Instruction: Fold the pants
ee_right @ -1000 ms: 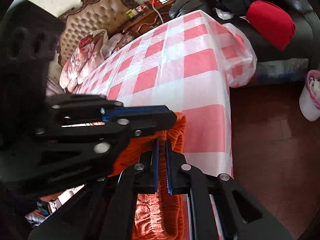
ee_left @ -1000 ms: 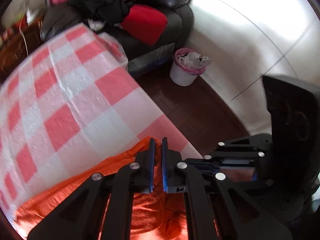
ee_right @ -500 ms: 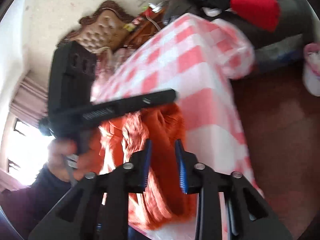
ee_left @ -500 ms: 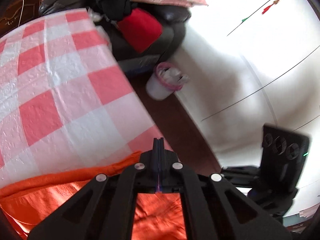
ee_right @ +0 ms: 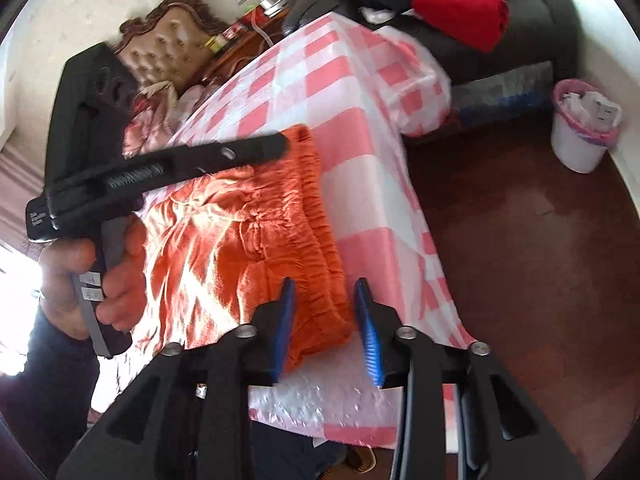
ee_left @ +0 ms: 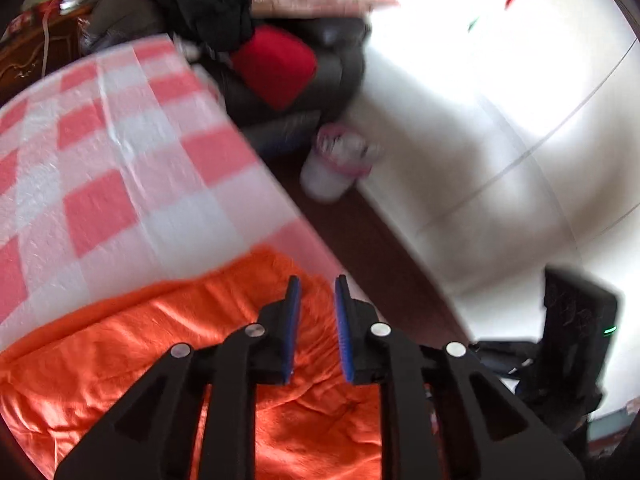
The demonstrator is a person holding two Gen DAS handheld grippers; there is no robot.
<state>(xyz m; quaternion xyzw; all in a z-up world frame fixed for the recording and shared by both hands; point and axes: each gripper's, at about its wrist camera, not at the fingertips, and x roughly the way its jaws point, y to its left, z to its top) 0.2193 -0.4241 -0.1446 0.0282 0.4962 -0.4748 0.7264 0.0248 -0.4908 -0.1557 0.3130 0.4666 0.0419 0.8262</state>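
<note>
Red-and-white checked cloth (ee_left: pixel 120 168) covers the table I'm working over, with a dark sofa (ee_left: pixel 336 68) behind it, a red cushion (ee_left: pixel 276 64) and black clothes (ee_left: pixel 208 8) piled on it, and a white bin with a pink liner (ee_left: pixel 336 168) on the dark floor by the white wall. All of this is smeared in my left wrist view. There the orange pants (ee_left: pixel 180 344) lie spread across the near end of the table, reaching its right edge. My left gripper (ee_left: pixel 316 300) hangs over them with its blue-padded fingers apart and nothing between them; orange cloth shows through the gap, below the tips. My right gripper's black body (ee_left: pixel 576 344) sits low at the right, off the table edge.

From the right wrist view, the same checked cloth (ee_right: pixel 360 92) runs back toward a tufted headboard (ee_right: pixel 168 40) and a heap of pink bedding (ee_right: pixel 152 128). The pants (ee_right: pixel 256 236) lie bunched, their gathered waistband edge running along the right side toward me. My right gripper (ee_right: pixel 324 300) has its fingers spread wide, and the near corner of the waistband sits between them, with no pad clamped on it that I can see. My left hand (ee_right: pixel 92 276) grips the handle of the left gripper (ee_right: pixel 280 146), whose tip sits over the far corner of the pants; from this side I cannot tell its finger gap.
</note>
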